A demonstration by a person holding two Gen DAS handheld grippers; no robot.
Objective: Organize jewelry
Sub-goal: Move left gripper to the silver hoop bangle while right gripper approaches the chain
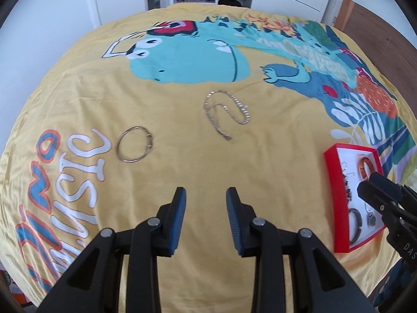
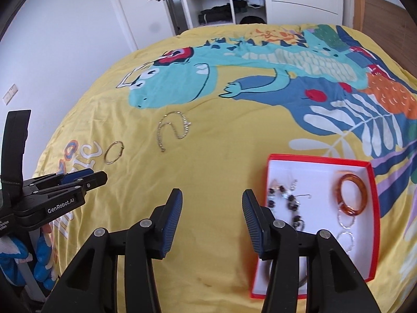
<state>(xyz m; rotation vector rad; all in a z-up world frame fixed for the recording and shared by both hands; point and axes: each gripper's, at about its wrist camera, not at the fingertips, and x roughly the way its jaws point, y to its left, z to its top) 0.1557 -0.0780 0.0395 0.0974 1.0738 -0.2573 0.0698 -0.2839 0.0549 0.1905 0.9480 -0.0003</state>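
Two pieces of jewelry lie loose on the yellow dinosaur-print bedspread (image 1: pixel 198 167): a plain metal hoop bangle (image 1: pixel 134 144) near the white lettering and, well apart to its right, a silver chain (image 1: pixel 225 113) curled in loose bends below the dinosaur's chin. Both grippers hang over bare fabric with their jaws apart and nothing between the pads; the left gripper (image 1: pixel 206 191) stands short of the hoop and chain, and the right gripper (image 2: pixel 211 194) is spread a little wider just beside the left edge of the red box (image 2: pixel 372 182). That box sits on the cover at the right, its white inside holding an amber bangle (image 2: pixel 350 194) in the far corner, dark beaded pieces (image 2: pixel 289 200) toward the left wall, and linked silver rings (image 2: pixel 346 228) below the bangle. Beyond the bed stands an open wardrobe (image 2: pixel 208 2) with folded clothes on its shelves.
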